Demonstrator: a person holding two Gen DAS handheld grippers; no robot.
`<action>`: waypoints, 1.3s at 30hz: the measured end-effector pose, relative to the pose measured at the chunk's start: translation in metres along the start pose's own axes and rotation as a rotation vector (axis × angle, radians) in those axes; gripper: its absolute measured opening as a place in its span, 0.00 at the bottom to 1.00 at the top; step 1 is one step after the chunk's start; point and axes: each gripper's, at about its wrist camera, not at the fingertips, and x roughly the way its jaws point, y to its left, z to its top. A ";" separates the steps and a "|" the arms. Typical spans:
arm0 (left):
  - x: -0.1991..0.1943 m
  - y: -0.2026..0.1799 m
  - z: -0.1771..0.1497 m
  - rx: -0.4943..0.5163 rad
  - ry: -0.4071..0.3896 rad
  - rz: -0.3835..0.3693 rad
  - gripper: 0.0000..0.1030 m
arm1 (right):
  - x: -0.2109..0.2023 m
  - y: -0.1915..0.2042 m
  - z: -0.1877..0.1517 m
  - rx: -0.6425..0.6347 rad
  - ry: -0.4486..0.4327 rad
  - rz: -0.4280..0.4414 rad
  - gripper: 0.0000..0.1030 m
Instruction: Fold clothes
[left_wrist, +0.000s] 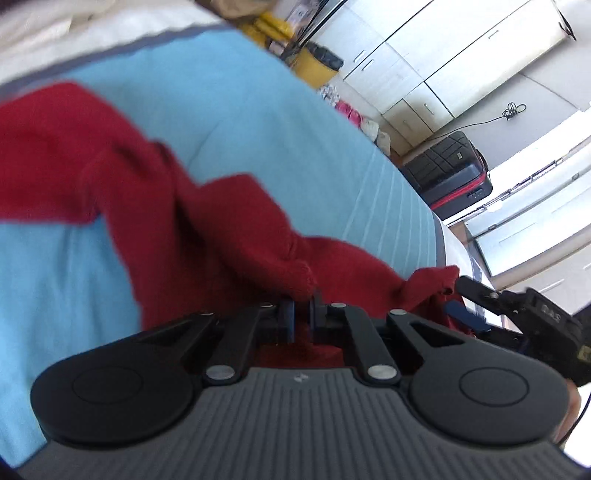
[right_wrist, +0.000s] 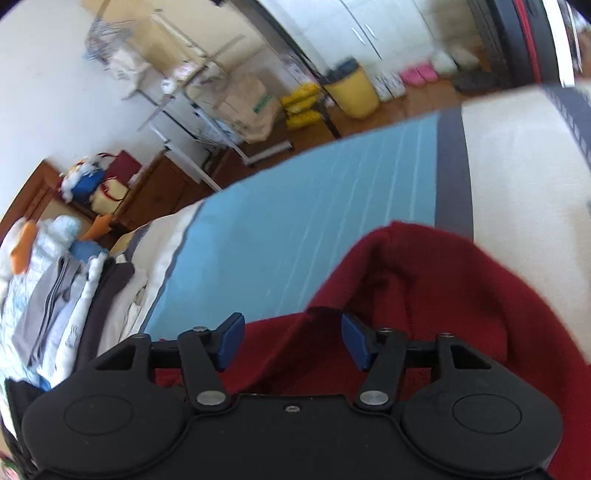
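left wrist: left gripper (left_wrist: 303, 310) pinched tight on red sweater (left_wrist: 147, 192) at 6 o'clock, on blue sheet (left_wrist: 258, 122) | right wrist: right gripper (right_wrist: 291, 341) jaws wide, sweater hem between, unpressed

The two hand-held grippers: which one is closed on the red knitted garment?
The left hand-held gripper pinches the red knitted garment; the right hand-held gripper stands open, cloth loose between its pads.

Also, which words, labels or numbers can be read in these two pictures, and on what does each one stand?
"DAS", or close to it, blurred: on the body of the right tool.
Green print on the paper bag: too blurred to read.
Label on the black suitcase: too small to read.
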 end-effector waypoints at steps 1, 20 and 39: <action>-0.004 -0.007 0.002 0.031 -0.032 0.006 0.06 | 0.007 -0.002 0.003 0.015 0.023 -0.002 0.66; 0.054 -0.086 0.054 0.281 -0.210 0.343 0.36 | -0.115 -0.049 0.034 0.163 -0.391 0.029 0.28; 0.090 -0.231 -0.085 0.598 0.201 0.080 0.46 | -0.145 -0.116 0.007 -0.003 -0.079 -0.599 0.45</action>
